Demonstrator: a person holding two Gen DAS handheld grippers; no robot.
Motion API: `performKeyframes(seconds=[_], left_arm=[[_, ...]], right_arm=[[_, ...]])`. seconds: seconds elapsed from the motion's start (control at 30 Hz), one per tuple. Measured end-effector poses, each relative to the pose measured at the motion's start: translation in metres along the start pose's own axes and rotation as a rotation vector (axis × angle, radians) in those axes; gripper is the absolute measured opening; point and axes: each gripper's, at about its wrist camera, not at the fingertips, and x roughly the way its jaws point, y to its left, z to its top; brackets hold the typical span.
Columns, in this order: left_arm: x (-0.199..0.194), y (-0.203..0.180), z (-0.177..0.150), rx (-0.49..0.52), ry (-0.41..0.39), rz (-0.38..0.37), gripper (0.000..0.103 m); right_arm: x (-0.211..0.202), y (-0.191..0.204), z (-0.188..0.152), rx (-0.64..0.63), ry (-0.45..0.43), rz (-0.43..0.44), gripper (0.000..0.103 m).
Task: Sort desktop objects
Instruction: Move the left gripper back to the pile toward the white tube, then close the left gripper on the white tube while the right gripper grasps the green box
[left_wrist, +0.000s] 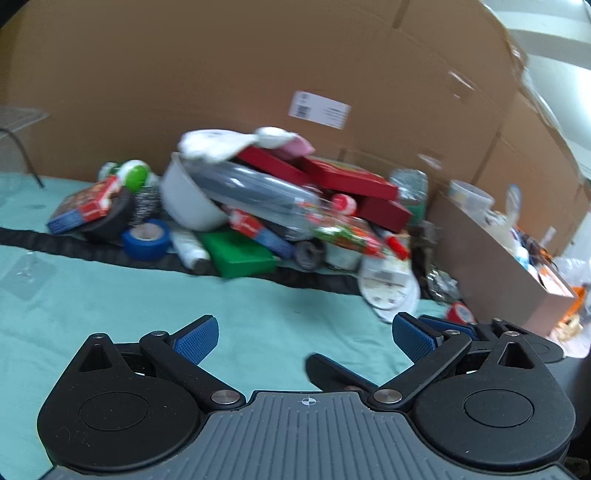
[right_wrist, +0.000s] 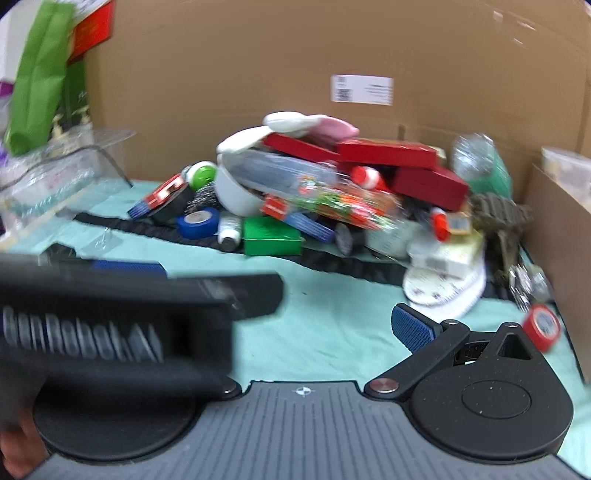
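Roughly three red boxes (right_wrist: 384, 152), heaped.

Left gripper (left_wrist: 304, 338) is sitting low, jaws spread wide, holding nothing. Right gripper (left_wrist: 443, 326) is showing at its 3 o'clock; its left finger is hidden, so jaw gap unclear.

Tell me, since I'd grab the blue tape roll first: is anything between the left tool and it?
Nothing visible. The left tool is open over bare teal cloth, and the blue tape roll sits at the pile's near edge on the black strip, front side exposed.
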Motion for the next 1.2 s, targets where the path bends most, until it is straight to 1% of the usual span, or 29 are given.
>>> performKeyframes(seconds=[0.1,0.2,0.27,0.3,0.37,0.43,0.53,0.6,0.67,0.73,0.83,0.9,0.97,1.1,1.13,1.17,1.2], left_arm=[[0.003,0.026,0.01,-0.05,-0.01,0.027,0.103],[0.01,0.049,0.02,-0.082,-0.01,0.029,0.103],[0.016,0.059,0.025,-0.084,-0.002,0.028,0.1],[0.021,0.062,0.027,-0.078,0.005,0.026,0.099],[0.031,0.066,0.031,-0.067,0.024,0.018,0.094],[0.043,0.069,0.034,-0.058,0.043,0.004,0.092],[0.064,0.072,0.039,-0.055,0.076,-0.012,0.084],[0.077,0.076,0.042,-0.066,0.091,-0.007,0.081],[0.088,0.08,0.045,-0.085,0.099,0.007,0.074],[0.098,0.086,0.047,-0.116,0.104,0.013,0.07],[0.105,0.094,0.049,-0.154,0.094,0.025,0.069],[0.112,0.097,0.051,-0.162,0.1,0.023,0.069],[0.119,0.098,0.051,-0.157,0.106,0.027,0.069],[0.127,0.098,0.052,-0.132,0.085,0.035,0.069],[0.128,0.096,0.052,-0.122,0.083,0.038,0.067],[0.128,0.095,0.052,-0.112,0.083,0.048,0.054],[0.128,0.095,0.051,-0.104,0.081,0.062,0.051]], right_arm=[[0.015,0.008,0.005,-0.027,0.004,0.044,0.103],[0.032,0.008,0.011,0.022,0.015,0.123,0.102],[0.044,0.008,0.015,0.049,0.022,0.139,0.1],[0.05,0.008,0.017,0.055,0.021,0.135,0.097],[0.061,0.008,0.021,0.058,0.022,0.124,0.095],[0.071,0.006,0.024,0.062,0.019,0.115,0.094],[0.085,0.004,0.029,0.053,0.022,0.118,0.09],[0.094,0.005,0.032,0.041,0.017,0.114,0.088],[0.103,0.006,0.034,0.029,0.013,0.105,0.086],[0.111,0.005,0.036,0.03,0.019,0.1,0.083],[0.121,0.001,0.037,0.054,0.027,0.101,0.082],[0.126,-0.001,0.037,0.063,0.024,0.093,0.083],[0.132,-0.003,0.037,0.071,0.025,0.078,0.083],[0.14,-0.007,0.039,0.092,0.042,0.099,0.083],[0.141,-0.007,0.039,0.089,0.041,0.103,0.083],[0.141,-0.006,0.04,0.085,0.042,0.113,0.077],[0.142,-0.006,0.04,0.078,0.044,0.134,0.066]])
